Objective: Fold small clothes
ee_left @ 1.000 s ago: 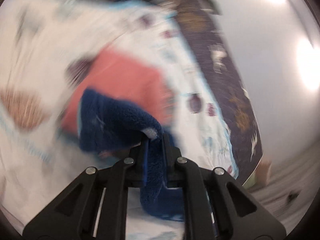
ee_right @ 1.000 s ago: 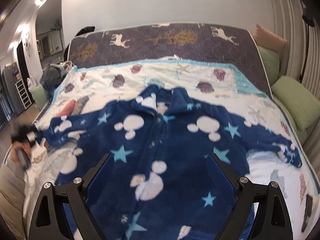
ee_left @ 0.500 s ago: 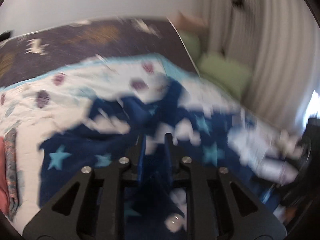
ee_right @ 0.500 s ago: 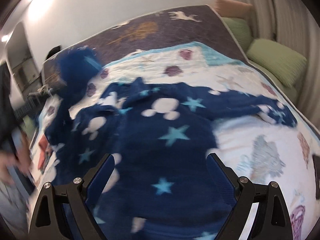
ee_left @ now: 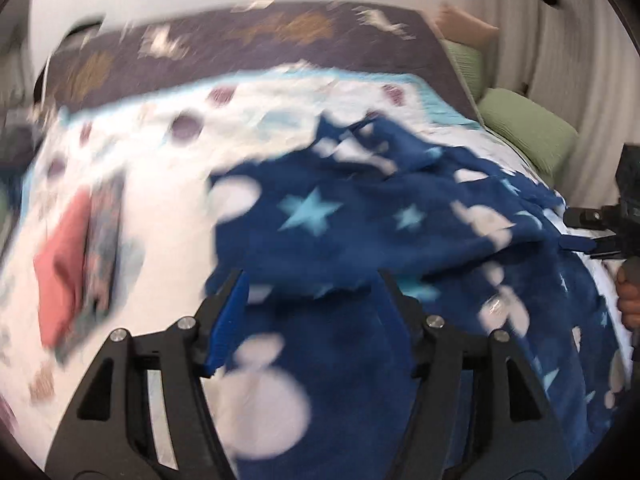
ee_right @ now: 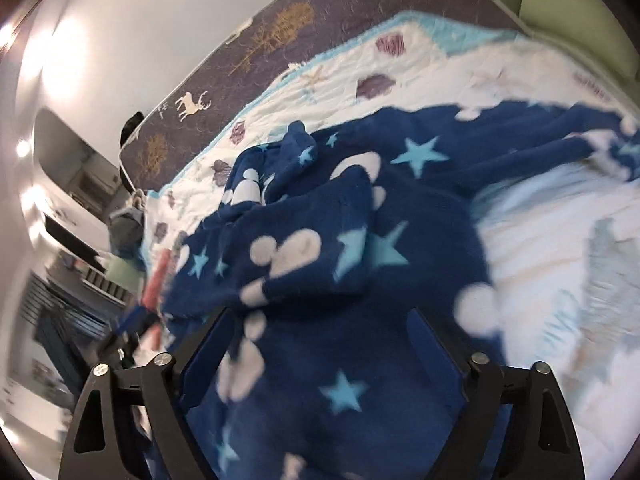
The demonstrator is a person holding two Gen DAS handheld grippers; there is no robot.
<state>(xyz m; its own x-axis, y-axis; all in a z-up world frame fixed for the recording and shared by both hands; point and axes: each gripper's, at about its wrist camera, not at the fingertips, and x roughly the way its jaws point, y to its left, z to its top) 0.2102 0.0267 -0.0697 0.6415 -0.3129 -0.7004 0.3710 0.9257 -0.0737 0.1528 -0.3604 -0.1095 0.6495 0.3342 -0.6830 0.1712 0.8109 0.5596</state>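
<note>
Closest to me, the left gripper [ee_left: 312, 300] has its jaws spreading apart over the navy fleece top [ee_left: 360, 248]; a folded-over sleeve lies loose in the gap, and neither pad presses on it. The lower part of the garment runs out of sight under the gripper's black frame. The right gripper [ee_right: 320, 344] stands wide with its jaws just starting to narrow, the fleece spread beneath them and no cloth pinched that I can see. From the left wrist view the right gripper shows only as a dark shape at the right edge, with part of a hand [ee_left: 628, 296] cut off by the rim. The top lies across the middle of the white patterned quilt [ee_right: 552, 240], its far sleeve [ee_right: 580, 140] stretching toward the green pillows [ee_left: 528, 132]. Everything is smeared by motion, so the prints on the fleece read only as pale blobs and stars. To the left, a coral folded garment [ee_left: 64, 264] lies on the quilt, its edges blurred. Beyond, the dark bedspread [ee_right: 280, 40] meets the wall.
</note>
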